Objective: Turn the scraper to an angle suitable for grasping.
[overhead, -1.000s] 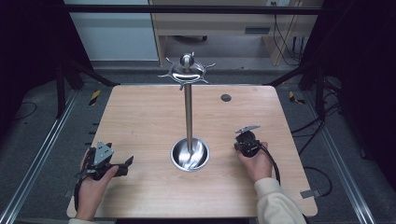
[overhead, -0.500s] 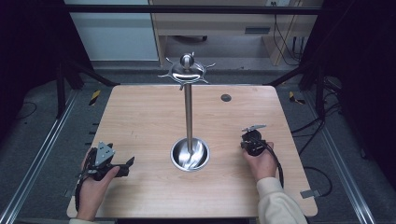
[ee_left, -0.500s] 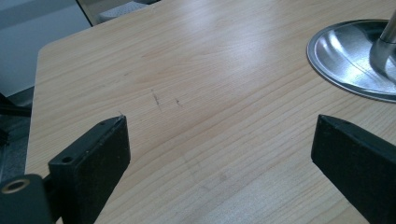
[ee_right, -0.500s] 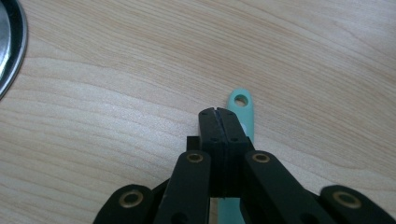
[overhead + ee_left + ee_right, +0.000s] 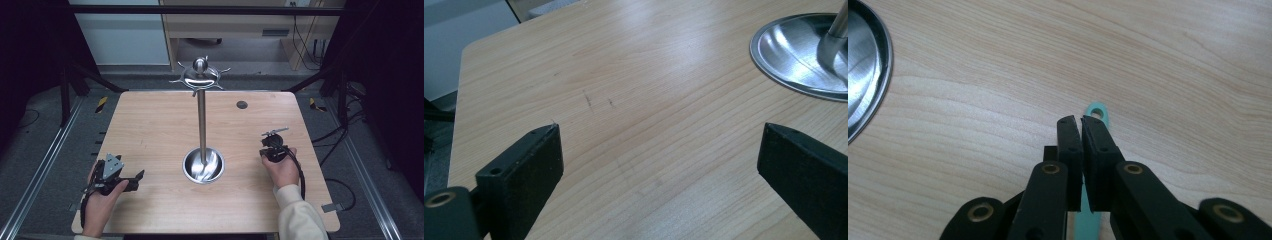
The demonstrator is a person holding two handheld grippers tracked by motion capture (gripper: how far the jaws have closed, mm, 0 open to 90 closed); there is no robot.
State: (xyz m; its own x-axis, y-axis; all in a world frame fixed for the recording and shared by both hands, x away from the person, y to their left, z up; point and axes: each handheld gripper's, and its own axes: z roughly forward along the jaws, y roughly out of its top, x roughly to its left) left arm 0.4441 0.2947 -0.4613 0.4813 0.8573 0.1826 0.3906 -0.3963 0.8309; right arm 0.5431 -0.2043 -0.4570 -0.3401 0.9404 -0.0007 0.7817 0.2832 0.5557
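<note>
A steel stand rises from the table's middle: a round dish base (image 5: pixel 203 166), a thin pole (image 5: pixel 201 125) and a domed top with hooks (image 5: pixel 200 75). My left gripper (image 5: pixel 136 181) rests at the front left, held by a hand; its jaws are wide open over bare wood (image 5: pixel 659 150), and the dish base (image 5: pixel 804 55) lies ahead to the right. My right gripper (image 5: pixel 273 140) sits right of the base with its jaws shut (image 5: pixel 1081 120). A flat teal strip with a ring end (image 5: pixel 1096 111) lies under those jaws; I cannot tell whether they touch it.
The wooden table (image 5: pixel 150 130) has a small dark round plug (image 5: pixel 242 105) at the back right. A black cable (image 5: pixel 300 175) trails from the right gripper over the hand. Metal rails and dark frame posts flank the table on the floor.
The right gripper and hand have shifted slightly to the right and away from the stand's base. The left gripper has stayed put and open.
</note>
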